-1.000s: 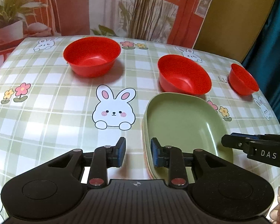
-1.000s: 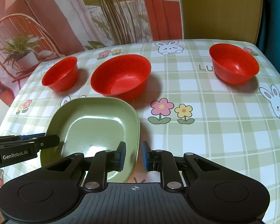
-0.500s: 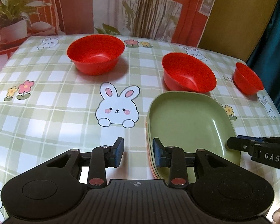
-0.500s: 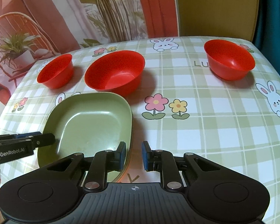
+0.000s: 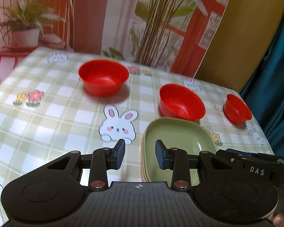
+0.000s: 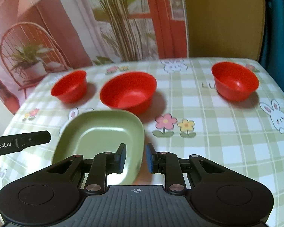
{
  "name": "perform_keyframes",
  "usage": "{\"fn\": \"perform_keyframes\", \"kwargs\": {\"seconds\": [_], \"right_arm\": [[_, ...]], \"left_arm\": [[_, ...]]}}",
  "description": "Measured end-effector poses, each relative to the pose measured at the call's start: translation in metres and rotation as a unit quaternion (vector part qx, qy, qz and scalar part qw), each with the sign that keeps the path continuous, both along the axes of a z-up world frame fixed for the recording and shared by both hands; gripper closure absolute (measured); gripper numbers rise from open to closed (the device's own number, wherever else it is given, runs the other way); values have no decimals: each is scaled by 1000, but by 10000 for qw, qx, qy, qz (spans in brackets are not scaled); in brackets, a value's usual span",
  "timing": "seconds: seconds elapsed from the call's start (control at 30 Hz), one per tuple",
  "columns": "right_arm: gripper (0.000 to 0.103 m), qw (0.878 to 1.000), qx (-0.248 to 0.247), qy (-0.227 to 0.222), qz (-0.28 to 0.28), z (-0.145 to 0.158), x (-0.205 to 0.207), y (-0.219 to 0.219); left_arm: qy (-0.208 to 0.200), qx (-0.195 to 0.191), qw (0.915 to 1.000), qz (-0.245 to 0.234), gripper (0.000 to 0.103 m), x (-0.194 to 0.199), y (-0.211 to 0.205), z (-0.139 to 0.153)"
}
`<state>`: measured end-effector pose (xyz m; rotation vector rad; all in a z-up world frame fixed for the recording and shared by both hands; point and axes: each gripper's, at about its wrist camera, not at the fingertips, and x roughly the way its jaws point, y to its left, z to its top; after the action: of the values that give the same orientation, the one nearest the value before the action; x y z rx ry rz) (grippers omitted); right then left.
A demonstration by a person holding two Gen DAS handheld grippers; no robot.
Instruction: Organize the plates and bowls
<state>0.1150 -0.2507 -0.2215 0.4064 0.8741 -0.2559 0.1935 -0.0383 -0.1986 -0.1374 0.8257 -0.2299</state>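
1. A stack of square green plastic plates (image 5: 177, 141) with rounded corners sits on the near part of the green-checked oilcloth tablecloth (image 5: 53, 117), which is printed with rabbits and flowers. A pinkish edge shows beneath the top plate on its left side.
2. Left gripper (image 5: 140, 156): jaws released and just opened wider. The stack's left rim lies between the blue pads (image 5: 121, 153); neither pad presses on it.
3. Right gripper (image 6: 135, 158): jaws released and just opened slightly. The stack's right rim lies between them with a gap at each pad.
4. Three round red plastic bowls stand beyond the stack: a wide red bowl (image 5: 103, 77) at far left, well apart; a middle red bowl (image 5: 181, 102) just behind the plates, close to their far rim; a small red bowl (image 5: 236, 108) at far right, near the table edge.
5. Nothing stands between either gripper and the stack.
6. A printed backdrop (image 6: 85, 28) showing plants and a chair hangs behind the table.
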Motion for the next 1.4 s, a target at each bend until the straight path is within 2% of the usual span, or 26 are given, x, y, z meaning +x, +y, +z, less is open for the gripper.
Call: {"fn": "perform_keyframes", "kwargs": {"seconds": [0.17, 0.27, 0.4, 0.57, 0.67, 0.93, 1.03, 1.4], "right_arm": [[80, 9999, -37, -129, 62, 9, 3, 1], [78, 9997, -67, -198, 131, 16, 5, 2], [74, 9995, -42, -273, 181, 24, 12, 5], [72, 9989, -55, -357, 307, 35, 25, 11], [65, 9984, -50, -435, 370, 43, 33, 13], [63, 9967, 103, -629, 505, 63, 58, 19], [57, 9956, 187, -676, 613, 68, 70, 24], [51, 9930, 226, -735, 898, 76, 125, 46]], "left_arm": [[-142, -35, 9999, 67, 66, 1, 13, 13], [-235, 148, 9996, 77, 66, 3, 20, 20], [-309, 141, 9993, 125, 66, 6, 32, 29], [-457, 329, 9983, 162, 66, 14, 42, 42], [-567, 337, 9977, 127, 66, 17, 48, 52], [-796, 464, 9956, 148, 66, 29, 66, 72], [-902, 525, 9944, 180, 66, 34, 73, 79], [-992, 576, 9933, 129, 66, 66, 99, 79]]}}
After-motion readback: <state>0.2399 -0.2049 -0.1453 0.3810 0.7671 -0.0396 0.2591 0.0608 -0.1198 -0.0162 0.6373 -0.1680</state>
